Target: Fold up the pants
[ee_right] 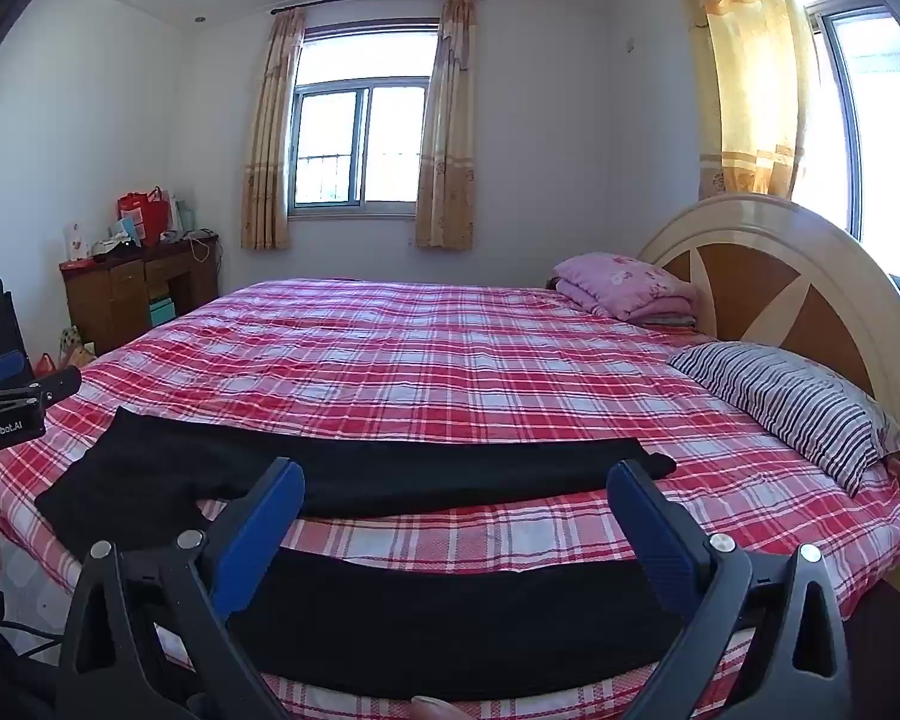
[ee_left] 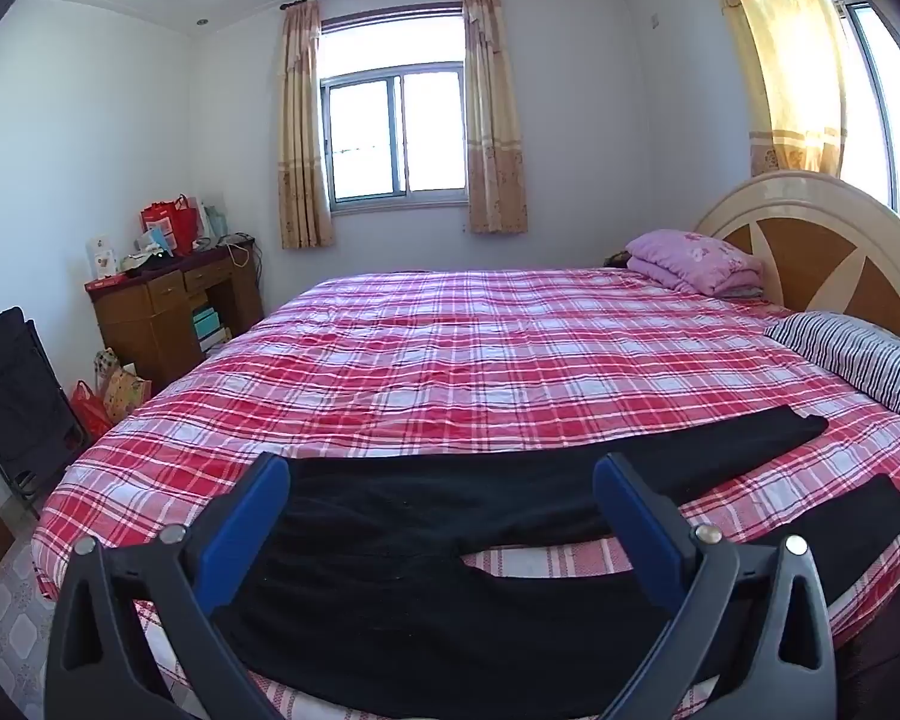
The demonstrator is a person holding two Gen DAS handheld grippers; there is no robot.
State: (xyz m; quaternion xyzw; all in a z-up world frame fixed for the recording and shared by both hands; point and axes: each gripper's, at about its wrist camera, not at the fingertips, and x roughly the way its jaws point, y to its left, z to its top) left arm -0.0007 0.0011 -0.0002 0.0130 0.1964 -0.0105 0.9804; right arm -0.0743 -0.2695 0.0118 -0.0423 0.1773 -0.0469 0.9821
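- Black pants (ee_left: pixel 426 576) spread flat on the near edge of the bed, on a red plaid bedspread (ee_left: pixel 480 360); waist end to the left, both legs running off to the right.
- Legs lie apart w/ a strip of plaid showing between them; far leg (ee_right: pixel 390 474) and near leg (ee_right: pixel 450 618) both flat.
- Left gripper (ee_left: pixel 441 483) hangs over the waist/crotch area, jaws spread wide, blue pads (ee_left: pixel 249 516) clear of the cloth, nothing gripped.
- Right gripper (ee_right: pixel 456 489) over the near leg, jaws also wide, nothing between the pads.
- Right view: left gripper pokes in at the left edge.
- Bkgd: striped pillow (ee_right: pixel 792 408) and folded pink quilt (ee_right: pixel 624 288) by the round headboard (ee_right: pixel 798 276); wooden desk (ee_left: pixel 168 306) w/ clutter at the far wall; curtained window (ee_left: pixel 396 132).
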